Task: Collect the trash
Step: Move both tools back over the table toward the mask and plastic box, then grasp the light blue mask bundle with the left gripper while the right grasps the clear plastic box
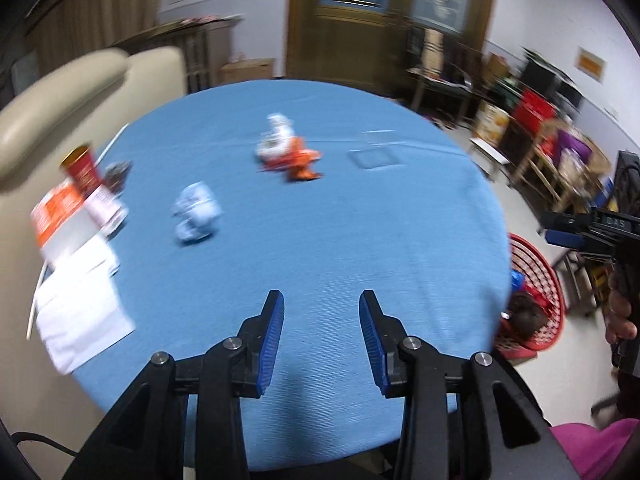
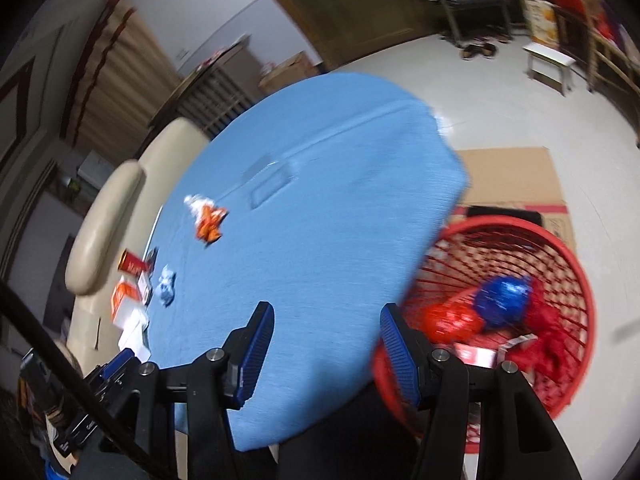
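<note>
Left gripper (image 1: 322,340) has its jaws apart with nothing between them, hanging over the near edge of the round blue table (image 1: 320,248); right gripper (image 2: 326,354) is likewise spread and empty, sitting at the table's near-right rim with the red basket (image 2: 568,264) just past it

Judgement: both tools look free, so the step in hand is going out for the next piece. Frames are motion-blurred, so settle the hand before committing to a grab. All trash positions below are given off the table:

- nearest to the left gripper: white paper sheets (image 1: 80,308) at the left rim, flat, so they likely need an edge pinch, not a top-down grab
- beyond them at the left rim: orange-and-white carton (image 1: 56,216), then a red can (image 1: 86,170), tilted or lying, can't tell which
- left of centre: crumpled pale-blue wad (image 1: 196,214), lying alone, probably the easiest pick, soft enough to crush between the pads
- past centre: crumpled white-and-orange wrapper (image 1: 288,152)
- far right: clear flat lid or tray (image 1: 372,156), too faint to identify

Containers: the red basket stands on the floor just beside the table's right edge, partly tucked under it. Inside: a crumpled blue wrapper (image 2: 504,300), red plastic wrapping (image 2: 448,320), a red-and-white packet lower down. Plenty of room left; the open top is reachable from the right side only, so drop clear of the table rim
</note>
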Available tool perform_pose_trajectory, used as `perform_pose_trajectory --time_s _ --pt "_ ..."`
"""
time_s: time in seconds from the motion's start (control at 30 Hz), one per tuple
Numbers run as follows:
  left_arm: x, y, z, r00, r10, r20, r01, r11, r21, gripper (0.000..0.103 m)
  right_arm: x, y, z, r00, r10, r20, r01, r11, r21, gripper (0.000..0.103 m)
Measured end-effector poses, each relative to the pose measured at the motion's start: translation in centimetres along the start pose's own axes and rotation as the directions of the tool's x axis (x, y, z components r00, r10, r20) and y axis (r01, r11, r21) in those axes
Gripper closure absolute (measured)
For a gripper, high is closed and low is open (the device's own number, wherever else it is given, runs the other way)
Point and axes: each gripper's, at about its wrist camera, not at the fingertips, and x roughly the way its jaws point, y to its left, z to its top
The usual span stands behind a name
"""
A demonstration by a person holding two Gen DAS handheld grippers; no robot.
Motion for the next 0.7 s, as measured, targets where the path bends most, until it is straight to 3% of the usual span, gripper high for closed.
perform_pose_trajectory --time_s 0.27,0.57,0.7 --pt "0.2 7.0 -0.4 0.999 0.054 0.001 -0.053 0.986 -0.159 0.063 4.6 7.0 3.0 1.000 0.016 -0.019 -0.018 0.992 -0.122 0.043" --pt "1.2 10.6 1.6 0.999 0.041 0.000 -0.040 0.963 -0.265 0.063 9.4 8.4 8.3 0.995 0.066 -0.080 -0.066 0.998 -0.001 0.043" --pt "2.2 11.1 3.4 0.999 0.038 -0.002 -0.037 0.954 -0.296 0.057 11.4 8.5 9.9 0.992 0.073 -0.104 -0.068 0.997 0.047 0.042"
